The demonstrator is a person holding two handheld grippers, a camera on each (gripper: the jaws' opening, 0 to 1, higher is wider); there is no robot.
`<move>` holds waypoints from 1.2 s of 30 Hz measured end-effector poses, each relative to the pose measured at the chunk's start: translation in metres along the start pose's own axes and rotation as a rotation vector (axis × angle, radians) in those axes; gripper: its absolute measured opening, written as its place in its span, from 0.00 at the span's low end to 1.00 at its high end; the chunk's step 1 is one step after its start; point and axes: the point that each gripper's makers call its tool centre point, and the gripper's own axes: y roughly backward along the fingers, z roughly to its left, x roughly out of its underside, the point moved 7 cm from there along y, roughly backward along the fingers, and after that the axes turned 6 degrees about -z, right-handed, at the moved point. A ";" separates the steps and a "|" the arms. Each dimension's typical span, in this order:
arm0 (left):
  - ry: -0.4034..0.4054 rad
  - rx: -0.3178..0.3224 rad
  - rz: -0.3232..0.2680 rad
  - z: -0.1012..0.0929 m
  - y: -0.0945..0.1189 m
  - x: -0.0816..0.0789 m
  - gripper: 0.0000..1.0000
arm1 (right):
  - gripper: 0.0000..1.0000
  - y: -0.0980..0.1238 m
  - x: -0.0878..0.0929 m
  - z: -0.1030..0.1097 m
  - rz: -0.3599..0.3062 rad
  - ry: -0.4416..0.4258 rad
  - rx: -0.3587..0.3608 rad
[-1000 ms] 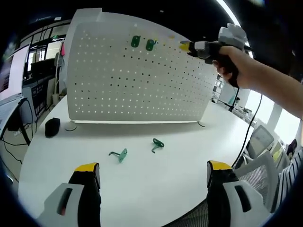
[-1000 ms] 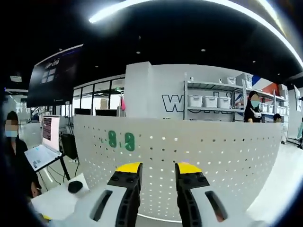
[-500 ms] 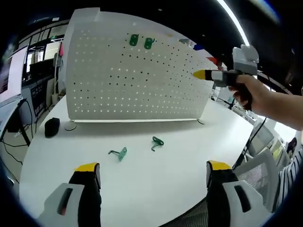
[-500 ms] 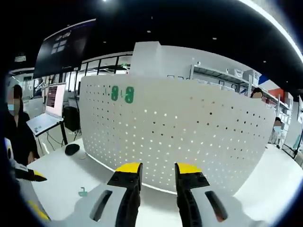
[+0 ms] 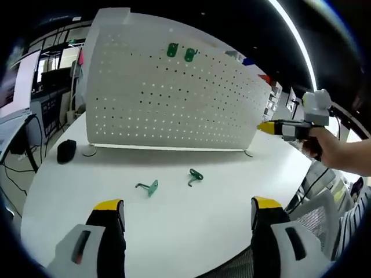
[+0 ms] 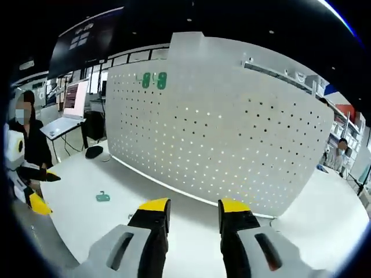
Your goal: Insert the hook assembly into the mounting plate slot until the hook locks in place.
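Hooks [image 5: 193, 176] loose on table [image 5: 174, 226], ahead of wide, empty left gripper [image 5: 184, 209]. Right gripper [image 6: 190, 206] narrow, apparently empty, facing pegboard [image 6: 232, 139]. Risk: thin hook sliding off under jaws, or entering a hole skewed, never locking.

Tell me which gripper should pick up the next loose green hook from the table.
Left, probably. The left gripper is open and faces both loose green hooks on the table. The right gripper hangs off to the side, by the pegboard edge.
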 end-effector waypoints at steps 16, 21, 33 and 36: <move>-0.031 0.022 0.038 -0.006 -0.003 0.005 0.93 | 0.49 0.051 0.063 0.015 0.162 0.016 -0.083; -0.062 0.040 0.055 -0.011 -0.005 0.007 0.93 | 0.58 0.062 0.079 0.034 0.207 0.018 -0.125; -0.147 0.121 0.110 -0.029 -0.012 0.011 0.88 | 0.69 0.068 0.084 0.040 0.214 -0.028 -0.135; -0.162 0.148 0.113 -0.033 -0.015 0.011 0.87 | 0.70 0.069 0.088 0.043 0.221 -0.027 -0.149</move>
